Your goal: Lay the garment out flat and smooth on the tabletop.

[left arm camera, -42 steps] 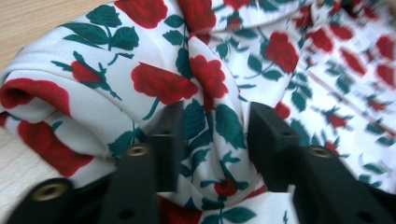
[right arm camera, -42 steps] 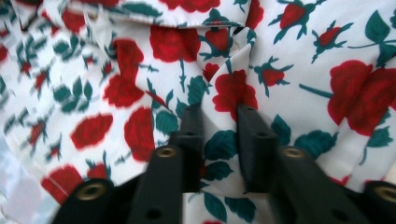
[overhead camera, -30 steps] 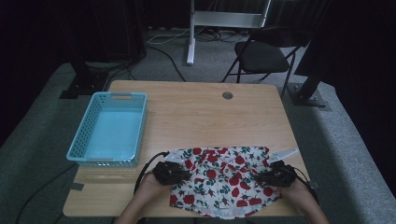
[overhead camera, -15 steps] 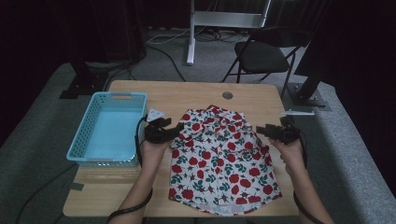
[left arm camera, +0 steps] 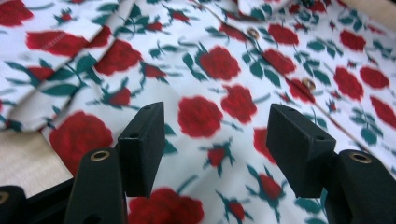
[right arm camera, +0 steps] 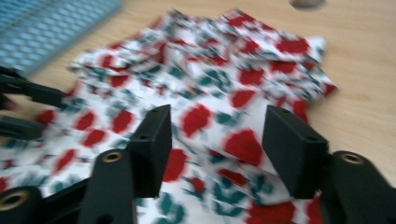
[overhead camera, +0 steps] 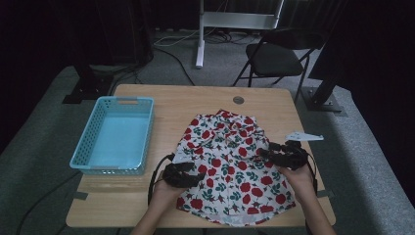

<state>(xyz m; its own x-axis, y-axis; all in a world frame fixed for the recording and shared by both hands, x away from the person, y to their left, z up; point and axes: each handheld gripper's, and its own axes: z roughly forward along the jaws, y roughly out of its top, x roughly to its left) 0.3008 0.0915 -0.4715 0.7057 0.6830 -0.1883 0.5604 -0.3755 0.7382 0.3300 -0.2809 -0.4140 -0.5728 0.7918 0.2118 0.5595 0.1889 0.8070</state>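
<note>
A white shirt (overhead camera: 230, 161) printed with red roses lies spread flat on the wooden table (overhead camera: 195, 103), collar toward the far side. My left gripper (overhead camera: 197, 176) rests at the shirt's left edge, pointing over the cloth. In the left gripper view the left gripper (left arm camera: 215, 126) is open, having just opened; the shirt (left arm camera: 233, 65) lies beyond its jaws, not pinched. My right gripper (overhead camera: 265, 152) hovers over the shirt's right side. The right gripper (right arm camera: 217, 130) is open after opening and easing in slightly, with the shirt (right arm camera: 224, 79) below and nothing gripped.
A light blue plastic basket (overhead camera: 93, 132) stands empty left of the shirt, also seen as the basket (right arm camera: 46, 23) in the right gripper view. A round hole (overhead camera: 238, 100) sits near the table's far edge. A folding chair (overhead camera: 274, 58) stands beyond the table.
The shirt, folded at the near edge a second ago, was drawn out toward the far side. Both grippers have let go and come back nearer, beside the shirt's middle.
</note>
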